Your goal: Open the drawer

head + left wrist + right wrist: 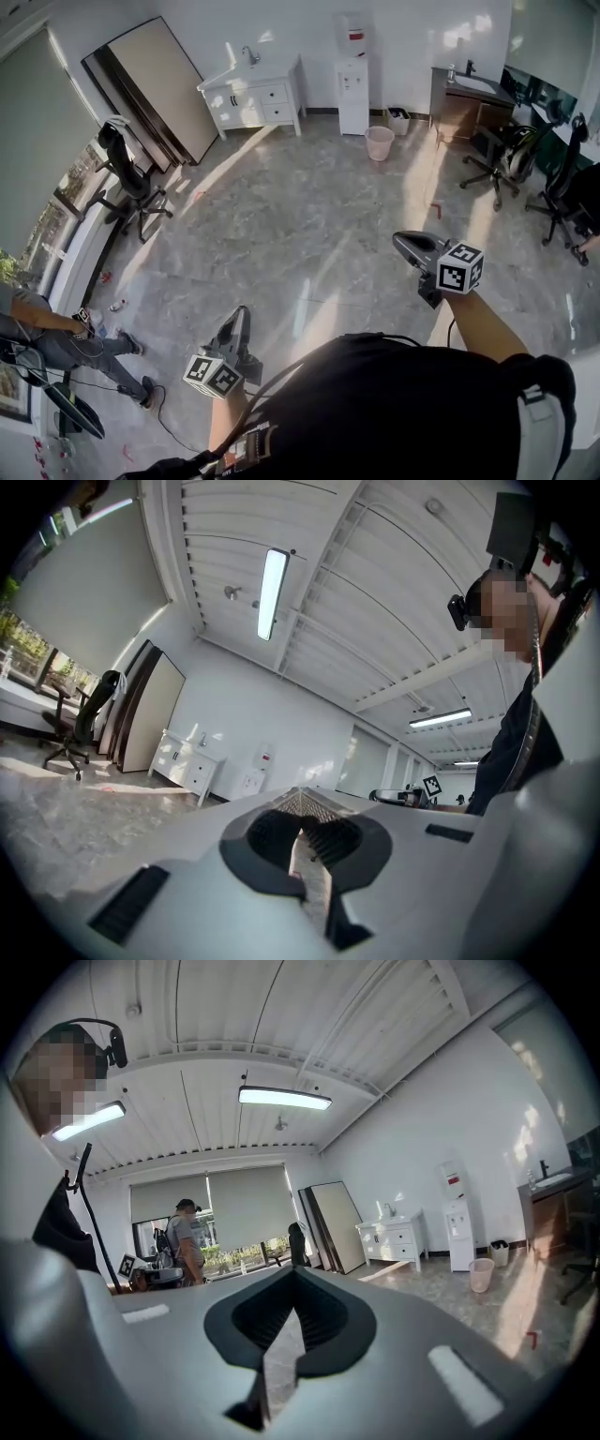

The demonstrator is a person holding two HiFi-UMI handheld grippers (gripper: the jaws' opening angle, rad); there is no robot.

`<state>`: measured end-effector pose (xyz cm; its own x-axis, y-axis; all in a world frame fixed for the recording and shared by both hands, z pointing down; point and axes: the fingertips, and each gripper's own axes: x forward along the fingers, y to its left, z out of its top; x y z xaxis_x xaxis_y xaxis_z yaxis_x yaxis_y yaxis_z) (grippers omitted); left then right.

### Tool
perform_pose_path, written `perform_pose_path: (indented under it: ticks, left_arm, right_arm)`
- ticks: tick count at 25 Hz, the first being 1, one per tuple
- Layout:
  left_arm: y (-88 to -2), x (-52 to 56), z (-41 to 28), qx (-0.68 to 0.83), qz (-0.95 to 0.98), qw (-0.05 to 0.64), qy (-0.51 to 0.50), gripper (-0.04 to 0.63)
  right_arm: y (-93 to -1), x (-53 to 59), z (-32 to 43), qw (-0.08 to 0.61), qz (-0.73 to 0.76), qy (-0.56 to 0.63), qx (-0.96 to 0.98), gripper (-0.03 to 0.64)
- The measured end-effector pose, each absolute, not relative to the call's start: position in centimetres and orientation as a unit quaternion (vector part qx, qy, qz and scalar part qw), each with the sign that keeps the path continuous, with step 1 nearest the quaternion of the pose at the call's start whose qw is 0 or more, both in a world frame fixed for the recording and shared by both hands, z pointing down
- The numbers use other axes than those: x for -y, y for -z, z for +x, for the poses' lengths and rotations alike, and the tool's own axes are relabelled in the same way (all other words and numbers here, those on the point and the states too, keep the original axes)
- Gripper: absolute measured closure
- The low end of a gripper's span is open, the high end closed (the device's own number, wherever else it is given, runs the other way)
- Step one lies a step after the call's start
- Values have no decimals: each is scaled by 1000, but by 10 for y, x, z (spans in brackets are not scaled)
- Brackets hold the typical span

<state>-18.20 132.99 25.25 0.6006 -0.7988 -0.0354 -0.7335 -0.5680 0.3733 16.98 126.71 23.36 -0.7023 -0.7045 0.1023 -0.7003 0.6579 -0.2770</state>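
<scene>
Against the far wall stands a white sink cabinet (251,99) with drawers (277,95) on its right side, all pushed in. It also shows small in the left gripper view as the cabinet (188,765) and in the right gripper view as the cabinet (395,1239). My left gripper (240,315) hangs over the bare floor, well short of it, jaws together and empty, as its own view (302,793) confirms. My right gripper (402,241) is held further forward on the right, shut on nothing (292,1275). Both point roughly level across the room.
A water dispenser (353,90) and a pink bin (379,142) stand right of the cabinet. Large boards (155,89) lean on the left wall. Office chairs (131,184) (502,155) stand at both sides, a brown vanity (464,101) sits far right, and a person (47,328) crouches at left.
</scene>
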Motion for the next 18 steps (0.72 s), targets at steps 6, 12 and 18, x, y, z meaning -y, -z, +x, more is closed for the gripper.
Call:
perform_pose_path:
  ticks: [6,12,18]
  left_arm:
    - [-264,-1295,-177,452,871,168,98,604]
    - [-263,-1235,-132,459,868,162,99,604]
    - [-249,-1168,-63,466,865,154,108,604]
  right_arm:
    - [-251,-1223,166,-2,-363,158,-918,624]
    - [-252,-1157,211,4,-358,161,-920,624]
    - [-241,-1083,276,5,-346,155,-925,624]
